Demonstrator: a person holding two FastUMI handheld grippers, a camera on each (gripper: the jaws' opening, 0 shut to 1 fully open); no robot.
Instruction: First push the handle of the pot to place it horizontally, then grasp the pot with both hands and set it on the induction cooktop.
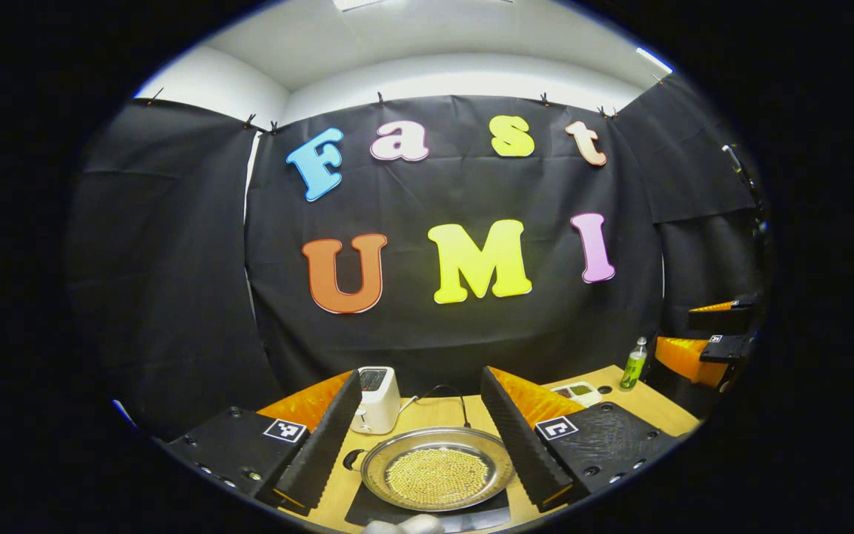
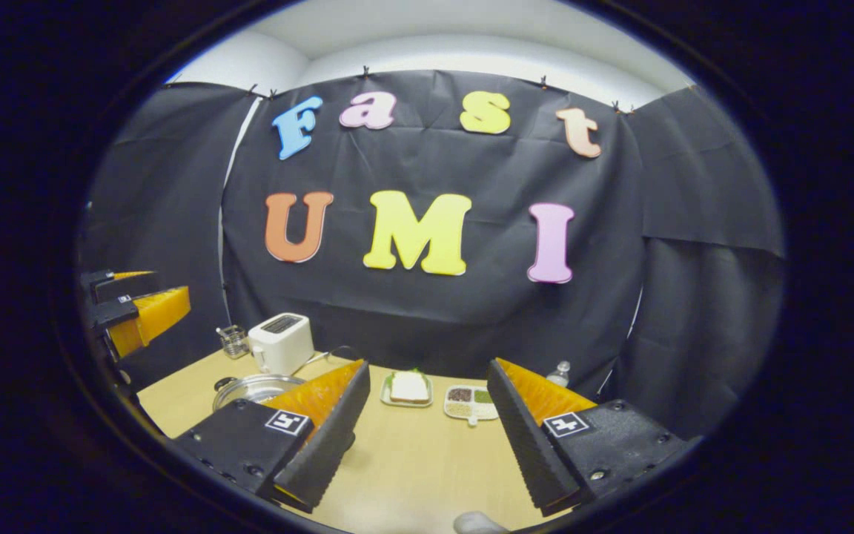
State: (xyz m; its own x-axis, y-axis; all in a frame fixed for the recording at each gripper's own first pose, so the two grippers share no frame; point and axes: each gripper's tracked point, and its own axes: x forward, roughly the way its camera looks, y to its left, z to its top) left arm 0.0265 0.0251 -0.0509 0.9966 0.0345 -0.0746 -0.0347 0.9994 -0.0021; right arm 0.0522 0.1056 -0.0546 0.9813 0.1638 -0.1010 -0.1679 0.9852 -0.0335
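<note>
Steel pot (image 1: 436, 469) already sits on the dark induction cooktop (image 1: 368, 512), so I judge the placing done. I hold my left gripper (image 1: 421, 437) spread wide above it and my right gripper (image 2: 427, 437) equally parted over bare table (image 2: 412, 460), clear of the rim.

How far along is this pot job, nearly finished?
Looks nearly finished. Done: the pot appears to sit on a black slab, probably the cooktop, its handle pointing sideways. In hand: nothing; the left gripper and right gripper are open. Left: apparently nothing.
</note>
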